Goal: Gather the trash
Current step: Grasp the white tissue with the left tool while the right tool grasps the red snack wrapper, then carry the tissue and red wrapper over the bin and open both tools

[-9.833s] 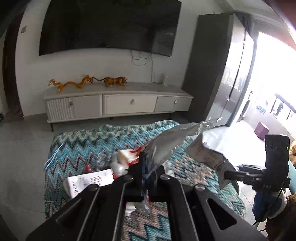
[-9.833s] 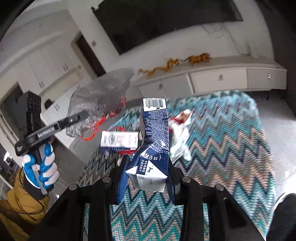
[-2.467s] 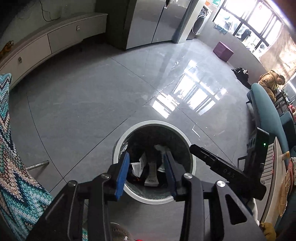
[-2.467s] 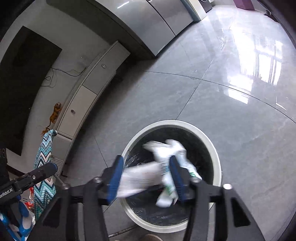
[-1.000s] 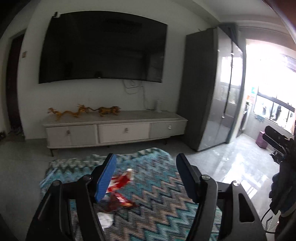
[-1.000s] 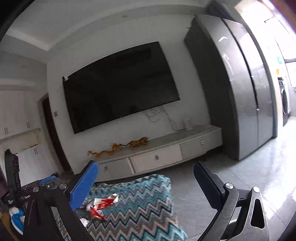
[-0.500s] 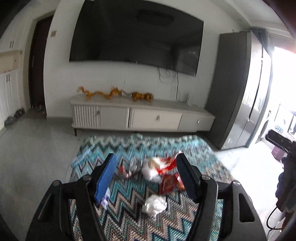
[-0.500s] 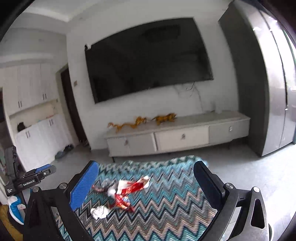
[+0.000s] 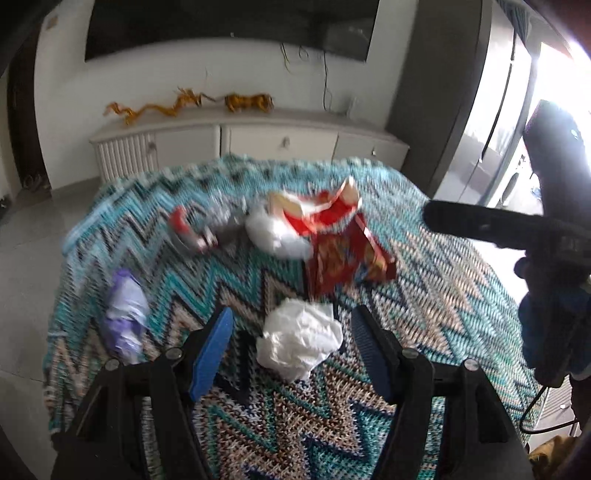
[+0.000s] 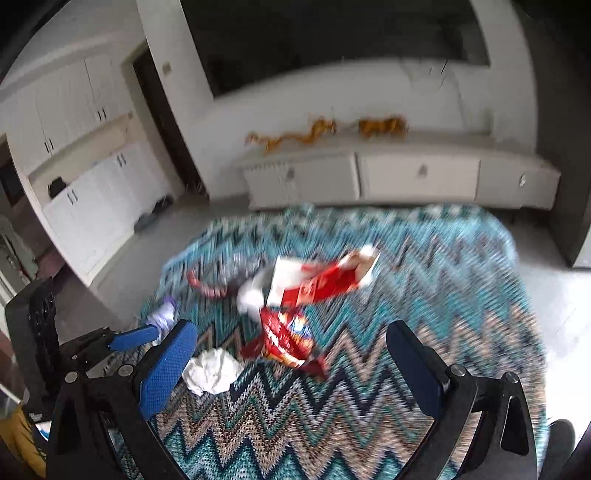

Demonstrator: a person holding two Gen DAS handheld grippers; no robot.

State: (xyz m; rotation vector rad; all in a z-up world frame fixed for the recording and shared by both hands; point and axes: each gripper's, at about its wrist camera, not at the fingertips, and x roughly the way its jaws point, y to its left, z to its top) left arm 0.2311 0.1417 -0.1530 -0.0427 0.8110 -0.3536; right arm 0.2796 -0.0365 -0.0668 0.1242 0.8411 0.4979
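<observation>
Two handheld grippers hang over a bench draped in a teal, tan and dark zigzag cloth [image 9: 424, 280], and both are released with nothing between their blue-padded fingers.

From the left wrist view, the left gripper [image 9: 291, 332] has its jaws spread apart, and a crumpled white paper ball [image 9: 299, 341] lies on the cloth framed in the gap between them; the pads do not press on it. Just beyond the ball sits a dark red snack wrapper [image 9: 347, 258], and touching its far side is a torn red and white packet [image 9: 317, 210] with a white wad [image 9: 273, 232] beside it. To the left of that pile lies a blurred grey and red piece of rubbish [image 9: 203, 229]. Near the cloth's left edge, well apart from the pile, rests a crumpled purple and white wrapper [image 9: 125, 317]. The right gripper [image 9: 498, 225] shows as a dark bar at the right edge of this view, held by a blue-gloved hand [image 9: 546, 332].

From the right wrist view, the right gripper [image 10: 291, 354] has its jaws very wide, with the dark red wrapper seen through the gap and the paper ball just inside the left pad. The left gripper's blue tip appears at the lower left.

Behind the bench stands a low white cabinet [image 9: 258, 142] carrying golden dragon figures [image 9: 177, 105], under a large dark screen [image 9: 229, 22] on the wall.
</observation>
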